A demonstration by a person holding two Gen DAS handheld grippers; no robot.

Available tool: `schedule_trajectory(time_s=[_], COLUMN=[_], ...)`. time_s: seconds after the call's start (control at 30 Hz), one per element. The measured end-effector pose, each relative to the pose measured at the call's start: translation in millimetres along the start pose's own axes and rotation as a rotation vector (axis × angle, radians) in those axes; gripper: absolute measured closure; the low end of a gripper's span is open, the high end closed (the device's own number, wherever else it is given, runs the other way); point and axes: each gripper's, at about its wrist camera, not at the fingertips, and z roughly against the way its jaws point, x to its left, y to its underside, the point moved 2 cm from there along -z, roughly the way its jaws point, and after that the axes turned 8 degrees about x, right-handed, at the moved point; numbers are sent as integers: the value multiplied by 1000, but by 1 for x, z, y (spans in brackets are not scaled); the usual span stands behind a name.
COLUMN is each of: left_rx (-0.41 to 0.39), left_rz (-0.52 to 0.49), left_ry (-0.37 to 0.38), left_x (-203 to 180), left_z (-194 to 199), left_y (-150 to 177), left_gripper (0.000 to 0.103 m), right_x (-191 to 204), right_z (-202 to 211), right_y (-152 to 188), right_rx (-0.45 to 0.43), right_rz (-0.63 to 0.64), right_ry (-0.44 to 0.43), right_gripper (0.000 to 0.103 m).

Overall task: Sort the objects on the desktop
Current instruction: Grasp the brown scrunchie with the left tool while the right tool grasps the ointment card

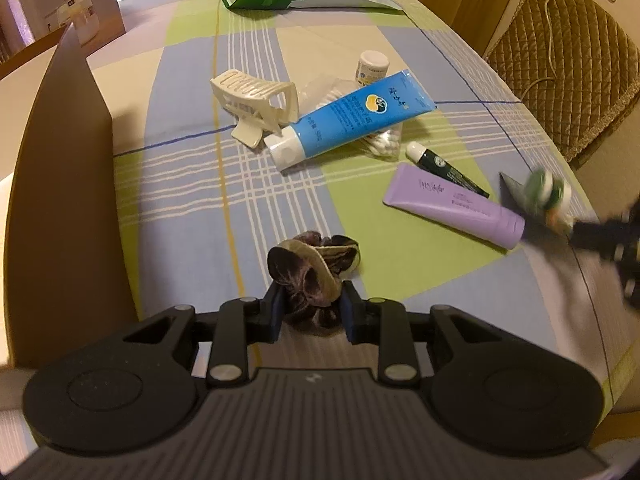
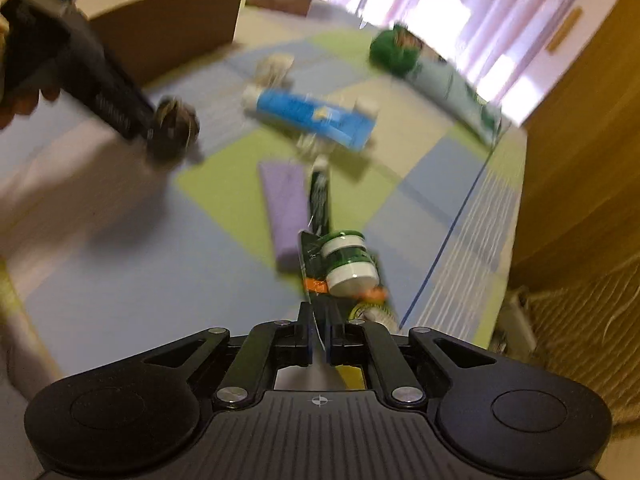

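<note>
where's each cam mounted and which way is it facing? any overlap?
Left wrist: on the left gripper, looking along its jaws across the table; jaws hold a scrunchie.
Right wrist: on the right gripper, facing the table from the opposite side; jaws pinch a packet of small green jars. The person's hand shows.
Shared: blue tube, purple tube, each other's gripper.

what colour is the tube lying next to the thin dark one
Light purple tube, beside the thin dark tube; clearest in the left wrist view.
</note>
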Motion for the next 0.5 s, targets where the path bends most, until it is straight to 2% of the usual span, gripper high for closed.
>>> schedule_trajectory(time_s=[0.07,0.1,0.13,0.17,0.23,0.33,0.4,0.5], left_rx=[1,4,7,9,13,24,34,43], left_rz=[-1,-1,1,3,7,19,28,40], left_ry=[-1,-3,-4,-4,-6,-3,-7,-20], left_x=[0,-1,-1,-1,-1,-1,0,3], left_z=[2,2,3,4,6,7,8,10], left_y=[5,7,10,12,17,26,33,44], left_gripper=[78,78,78,78,78,78,78,79], right_x=[-4,-5,-7,-9,-16,-27,-32,-32], right_z=[0,1,1,1,2,-7,-18,-33], right_y=[7,11,14,18,20,17,16,13], right_rx=[18,27,36,45,48,73,77,87], right_rz=[-77,-116,-154,-193,-298,-512,-616,-691], right_ry=[-43,-64,-86,-107,-148,-162,-170,-162], right_gripper=[93,62,39,11,11,13,38,39])
